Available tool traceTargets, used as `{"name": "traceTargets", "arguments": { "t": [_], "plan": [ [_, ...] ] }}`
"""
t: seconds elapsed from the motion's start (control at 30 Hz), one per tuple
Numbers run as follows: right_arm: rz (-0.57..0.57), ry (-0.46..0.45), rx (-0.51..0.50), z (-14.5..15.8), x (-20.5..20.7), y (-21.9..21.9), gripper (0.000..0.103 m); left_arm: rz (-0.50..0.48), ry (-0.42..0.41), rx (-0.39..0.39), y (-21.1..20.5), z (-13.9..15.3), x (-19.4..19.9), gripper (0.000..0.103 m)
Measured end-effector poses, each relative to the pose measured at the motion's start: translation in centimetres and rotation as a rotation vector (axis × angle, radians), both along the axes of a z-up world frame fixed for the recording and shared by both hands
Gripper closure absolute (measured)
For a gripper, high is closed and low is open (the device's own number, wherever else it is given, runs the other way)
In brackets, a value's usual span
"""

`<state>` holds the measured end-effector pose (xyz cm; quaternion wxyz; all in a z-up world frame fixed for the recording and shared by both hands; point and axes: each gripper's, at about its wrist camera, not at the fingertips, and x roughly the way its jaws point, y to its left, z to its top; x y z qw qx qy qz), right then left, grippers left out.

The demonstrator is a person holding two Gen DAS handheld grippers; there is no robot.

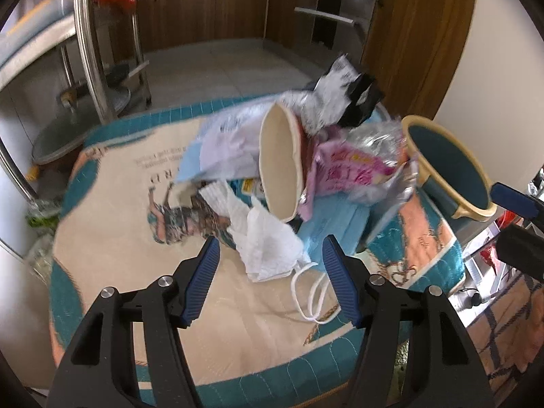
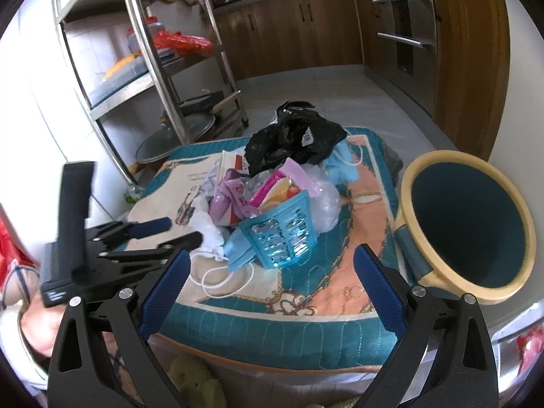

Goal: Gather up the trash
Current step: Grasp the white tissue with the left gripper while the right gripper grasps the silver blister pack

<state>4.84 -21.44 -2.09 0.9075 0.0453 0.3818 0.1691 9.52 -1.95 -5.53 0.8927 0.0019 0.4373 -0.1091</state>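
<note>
A pile of trash lies on a patterned teal and beige cloth (image 1: pixel 112 272) (image 2: pixel 340 183). It holds a crumpled white tissue (image 1: pixel 268 241) (image 2: pixel 209 229), a blue face mask (image 1: pixel 326 227) (image 2: pixel 238 248) with white loops, a paper cup (image 1: pixel 278 166) on its side, pink wrappers (image 1: pixel 343 170) (image 2: pixel 231 200), a black bag (image 2: pixel 292 142) and a blue blister pack (image 2: pixel 282 231). A teal bin with a cream rim (image 1: pixel 452 166) (image 2: pixel 465 227) stands tilted at the right. My left gripper (image 1: pixel 270 265) (image 2: pixel 176 231) is open, its fingertips either side of the tissue. My right gripper (image 2: pixel 270 282) is open and empty, back from the pile.
A steel shelf rack (image 2: pixel 153 57) with pans and a red bag stands at the left. Brown kitchen cabinets (image 2: pixel 299 30) and an oven (image 2: pixel 404 20) line the back. Grey floor tiles (image 1: pixel 221 64) lie beyond the cloth.
</note>
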Motion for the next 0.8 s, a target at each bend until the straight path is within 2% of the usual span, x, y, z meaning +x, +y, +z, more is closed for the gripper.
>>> {"name": "traceTargets", "arguments": {
  "t": [0.17, 0.23, 0.33, 0.47, 0.7, 0.8],
  "plan": [
    [0.004, 0.025, 0.003, -0.4, 0.1, 0.1, 0.006, 0.001, 0.057, -0.03, 0.2, -1.9, 1.2, 0.056],
    [0.009, 0.029, -0.001, -0.6, 0.1, 0.2, 0.006, -0.004, 0.071, -0.047, 0.4, -2.2, 1.2, 0.075],
    [0.01, 0.04, 0.006, -0.8, 0.2, 0.3, 0.006, -0.01, 0.069, -0.061, 0.7, -1.9, 0.7, 0.088],
    [0.0, 0.054, 0.03, -0.9, 0.5, 0.1, 0.006, 0.017, 0.054, -0.095, 1.9, -0.6, -0.9, 0.09],
    [-0.013, 0.097, 0.106, -1.6, 2.1, 0.5, 0.01, 0.089, -0.023, -0.081, 4.0, 1.9, -2.9, 0.09],
    [-0.027, 0.099, 0.118, -1.9, 3.0, 0.9, 0.01, 0.108, -0.037, -0.106, 4.7, 2.4, -3.6, 0.09]
  ]
}}
